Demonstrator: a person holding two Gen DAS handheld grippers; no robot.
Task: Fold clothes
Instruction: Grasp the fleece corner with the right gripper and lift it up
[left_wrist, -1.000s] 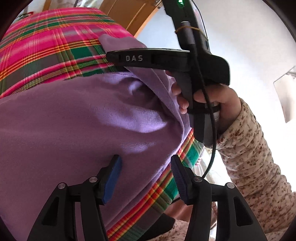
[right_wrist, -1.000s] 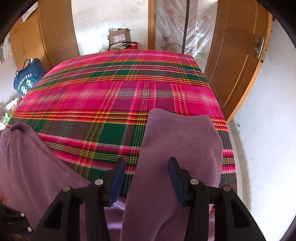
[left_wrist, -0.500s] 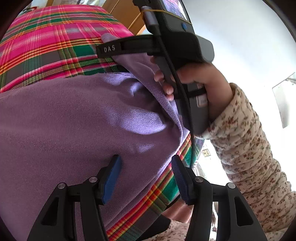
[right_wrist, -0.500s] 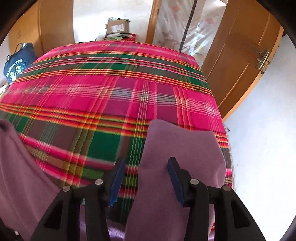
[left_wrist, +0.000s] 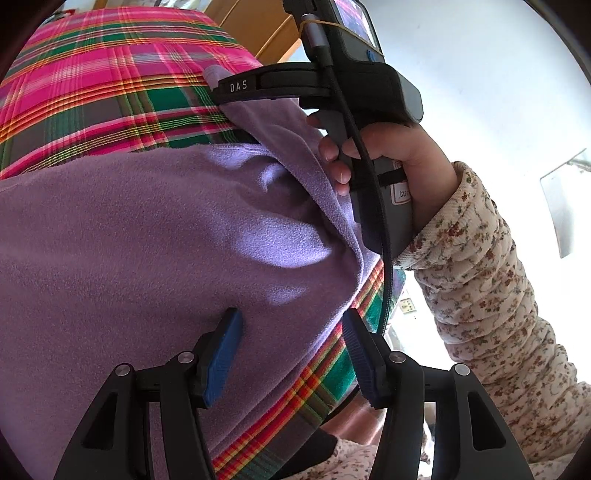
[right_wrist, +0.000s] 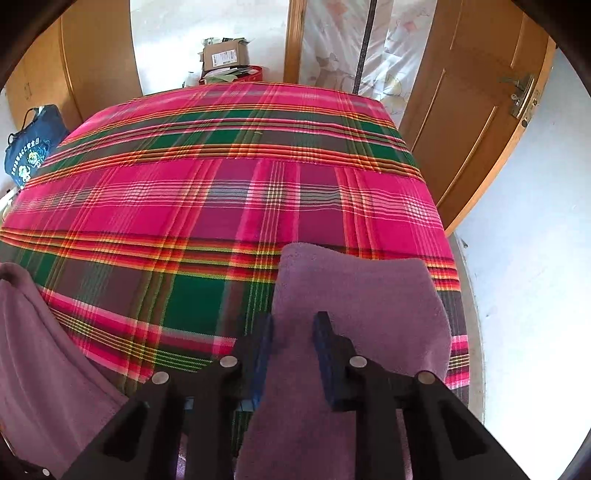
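Tilting downward, right hand-held gripper (right_wrist: 291, 354) closing on purple fleece (right_wrist: 354, 295); left hand-held gripper (left_wrist: 291, 350) spread apart.

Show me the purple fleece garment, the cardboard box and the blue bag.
purple fleece garment (right_wrist: 354, 295), right wrist view, on the sleeve-like flap ahead of the fingers.
cardboard box (right_wrist: 224, 55), right wrist view, on its labelled front face.
blue bag (right_wrist: 31, 146), right wrist view, on its printed side.
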